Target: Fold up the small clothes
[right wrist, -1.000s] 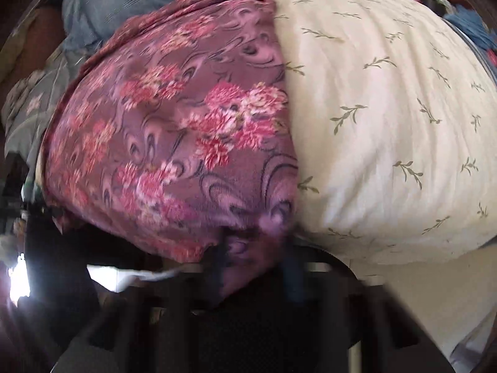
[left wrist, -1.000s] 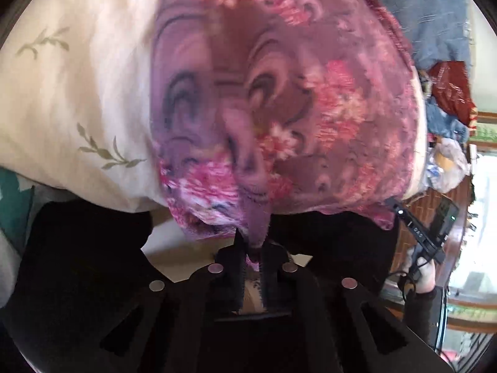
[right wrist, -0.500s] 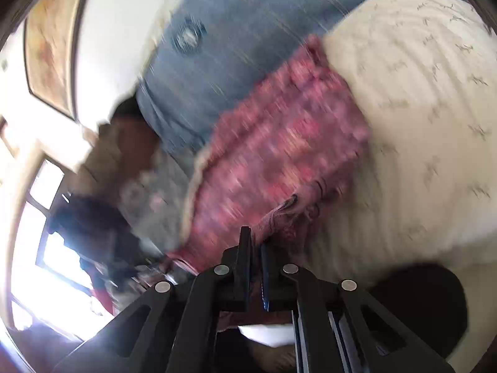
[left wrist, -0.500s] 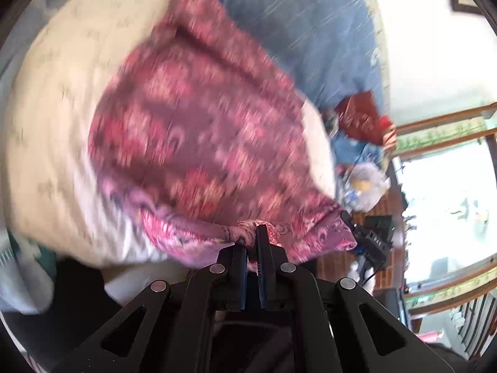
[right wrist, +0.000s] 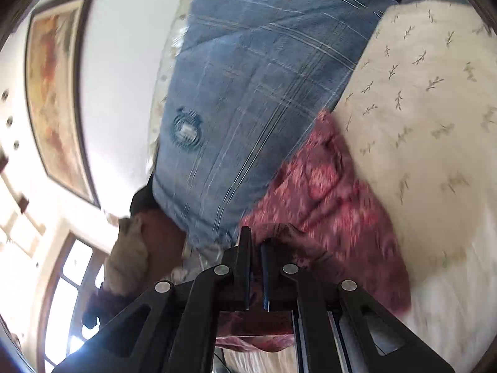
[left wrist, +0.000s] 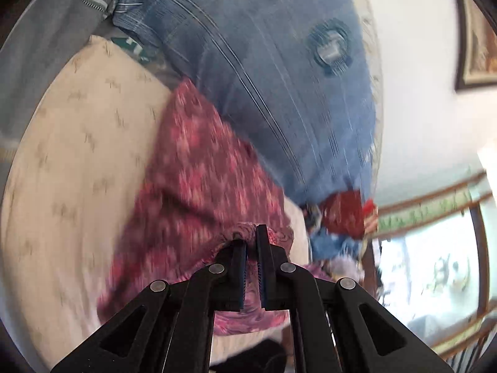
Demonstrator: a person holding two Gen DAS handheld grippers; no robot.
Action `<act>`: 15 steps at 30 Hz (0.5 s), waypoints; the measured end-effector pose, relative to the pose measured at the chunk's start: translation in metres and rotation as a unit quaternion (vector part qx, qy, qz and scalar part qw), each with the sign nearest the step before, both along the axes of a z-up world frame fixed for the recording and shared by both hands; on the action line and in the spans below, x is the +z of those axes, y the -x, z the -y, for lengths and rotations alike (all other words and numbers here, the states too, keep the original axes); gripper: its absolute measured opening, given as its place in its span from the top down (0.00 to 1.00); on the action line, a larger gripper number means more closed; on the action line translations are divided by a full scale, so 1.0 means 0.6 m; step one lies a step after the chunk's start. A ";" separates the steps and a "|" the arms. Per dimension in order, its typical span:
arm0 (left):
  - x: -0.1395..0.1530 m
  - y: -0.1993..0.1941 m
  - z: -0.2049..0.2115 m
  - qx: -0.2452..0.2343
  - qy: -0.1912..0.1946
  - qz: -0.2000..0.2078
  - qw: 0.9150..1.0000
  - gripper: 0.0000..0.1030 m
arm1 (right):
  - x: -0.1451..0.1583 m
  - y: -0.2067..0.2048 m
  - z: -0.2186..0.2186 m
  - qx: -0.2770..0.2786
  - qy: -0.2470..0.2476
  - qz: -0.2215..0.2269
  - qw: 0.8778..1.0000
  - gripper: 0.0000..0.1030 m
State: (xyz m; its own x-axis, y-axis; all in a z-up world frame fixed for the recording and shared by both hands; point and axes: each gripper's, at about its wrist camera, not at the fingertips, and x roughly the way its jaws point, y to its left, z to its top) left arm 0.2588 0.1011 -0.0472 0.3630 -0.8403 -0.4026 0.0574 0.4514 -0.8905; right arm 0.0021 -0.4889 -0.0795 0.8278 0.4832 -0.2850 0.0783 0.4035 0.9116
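Fingers (left wrist: pixel 263 248) pinching floral garment (left wrist: pixel 198 186) edge

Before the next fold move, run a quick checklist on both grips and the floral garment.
1. Left gripper shut on the floral garment: ok.
2. Right gripper shut on the same garment's edge: ok.
3. Garment lies on the cream pillow: ok, its far end reaches the blue blanket.
4. Garment flat, no wrinkles: cannot tell, frames blurred.
5. Landing spot on the pillow free: ok, bare cream cloth beside the garment.
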 end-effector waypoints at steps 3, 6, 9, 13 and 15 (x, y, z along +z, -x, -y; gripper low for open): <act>-0.022 -0.068 0.008 0.025 0.004 -0.010 1.000 0.96 | -0.029 -0.059 0.017 -0.011 -0.020 -0.010 1.000 0.95; -0.061 -0.132 0.023 0.046 0.001 -0.044 0.998 0.96 | -0.055 -0.110 0.030 -0.026 -0.026 -0.023 0.999 0.95; -0.095 -0.161 0.039 0.043 -0.003 -0.072 0.996 0.96 | -0.081 -0.144 0.035 -0.023 -0.021 -0.069 0.997 0.90; -0.108 -0.170 0.064 0.027 -0.021 -0.063 0.997 0.96 | -0.079 -0.144 0.024 0.000 -0.030 -0.066 0.997 0.55; -0.112 -0.176 0.075 0.022 -0.021 -0.061 0.998 0.96 | -0.078 -0.135 0.018 -0.005 -0.035 -0.070 0.997 0.36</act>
